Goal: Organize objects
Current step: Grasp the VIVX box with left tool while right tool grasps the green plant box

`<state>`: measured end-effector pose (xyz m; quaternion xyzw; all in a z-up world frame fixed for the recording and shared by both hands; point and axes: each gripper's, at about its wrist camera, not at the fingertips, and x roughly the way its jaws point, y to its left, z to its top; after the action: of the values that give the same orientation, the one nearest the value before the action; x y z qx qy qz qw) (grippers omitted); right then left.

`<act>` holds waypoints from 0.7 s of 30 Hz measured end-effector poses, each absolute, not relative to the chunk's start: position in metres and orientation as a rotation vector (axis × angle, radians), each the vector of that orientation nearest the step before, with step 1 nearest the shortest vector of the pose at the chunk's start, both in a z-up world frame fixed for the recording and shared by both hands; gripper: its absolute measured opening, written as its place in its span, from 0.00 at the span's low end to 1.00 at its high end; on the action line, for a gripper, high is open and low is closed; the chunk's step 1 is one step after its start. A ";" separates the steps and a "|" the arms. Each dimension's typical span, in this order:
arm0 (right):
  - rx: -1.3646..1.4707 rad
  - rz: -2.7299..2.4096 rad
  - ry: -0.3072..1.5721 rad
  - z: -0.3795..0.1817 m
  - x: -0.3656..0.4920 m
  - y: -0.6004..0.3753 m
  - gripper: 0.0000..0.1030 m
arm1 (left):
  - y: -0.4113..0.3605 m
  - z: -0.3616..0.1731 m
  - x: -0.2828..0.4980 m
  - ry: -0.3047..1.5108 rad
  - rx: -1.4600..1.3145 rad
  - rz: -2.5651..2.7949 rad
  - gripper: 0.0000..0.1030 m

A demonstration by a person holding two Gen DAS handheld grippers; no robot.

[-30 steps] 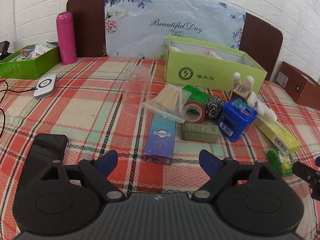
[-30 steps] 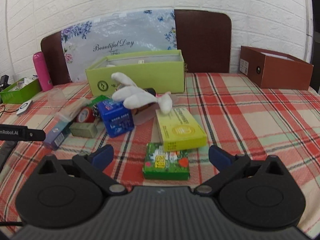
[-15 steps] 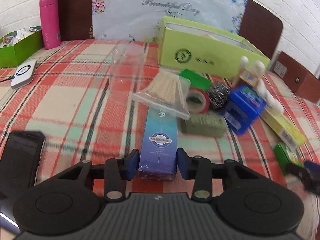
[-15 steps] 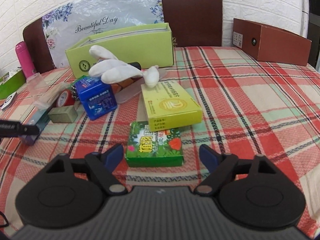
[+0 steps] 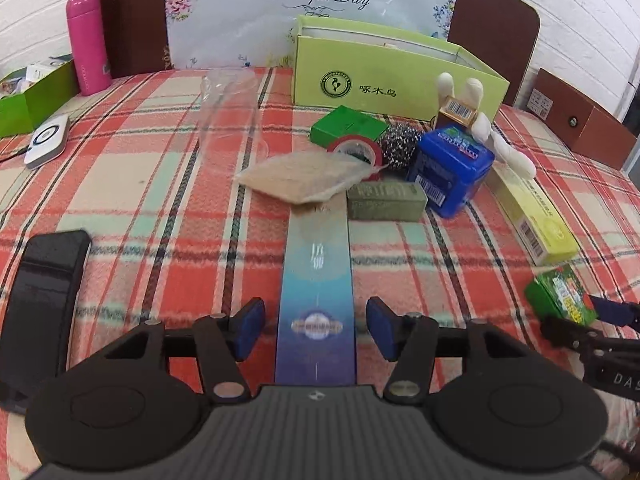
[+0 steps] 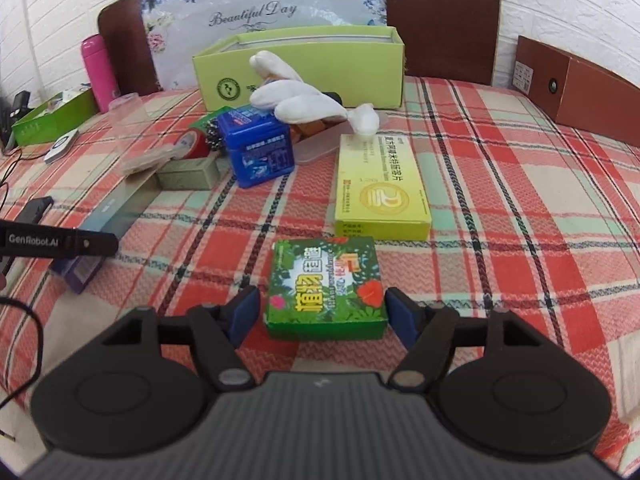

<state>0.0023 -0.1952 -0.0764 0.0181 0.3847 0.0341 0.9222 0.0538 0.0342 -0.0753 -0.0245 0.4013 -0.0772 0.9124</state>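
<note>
1. The left gripper (image 5: 316,330) sits low over the near part of the table (image 5: 140,216), which is covered in a red, cream and green plaid cloth. Its blue fingers flank the near end of a long blue-to-purple gradient carton (image 5: 318,300); a gap shows on each side, so the jaws are spread and not pressing. They have just been opening.
2. The far end of that carton lies under a clear packet of pale wooden sticks (image 5: 304,176), just beside an olive-green rectangular block (image 5: 386,200).
3. The right gripper (image 6: 322,314) straddles a small green box printed with leaves and red flowers (image 6: 326,286). The right pad lies at the box's edge and the left pad stands just off it; I cannot tell whether the box is pinched.
4. Just beyond the green box lies a flat yellow medicine carton (image 6: 380,192), its near end touching or almost touching it.
5. Farther left of that sit a blue plastic tub with a label (image 6: 260,148), a roll of red tape (image 6: 194,144) and a metal scouring ball (image 5: 396,144).
6. A white cloth glove (image 6: 296,96) rests across the cluster, in front of an open lime-green cardboard box (image 6: 300,64) at the far side.
7. A pink bottle (image 5: 88,40) stands far left; a black phone (image 5: 44,296) lies near left.
</note>
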 end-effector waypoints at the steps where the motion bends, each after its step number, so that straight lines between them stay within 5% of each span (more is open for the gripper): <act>1: 0.043 0.064 0.788 -0.078 0.005 -0.195 0.67 | 0.034 -0.075 0.057 0.831 -0.054 -0.163 0.54; 19: 0.021 0.047 0.795 -0.083 0.016 -0.189 0.70 | 0.026 -0.080 0.065 0.808 -0.021 -0.167 0.48; 21: 0.021 0.047 0.790 -0.083 0.016 -0.189 0.60 | 0.027 -0.078 0.064 0.812 -0.013 -0.179 0.40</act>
<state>0.0163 -0.1894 -0.0834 0.0101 0.3846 0.0229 0.9228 0.0640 0.0265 -0.0779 -0.0063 0.3943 -0.0867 0.9148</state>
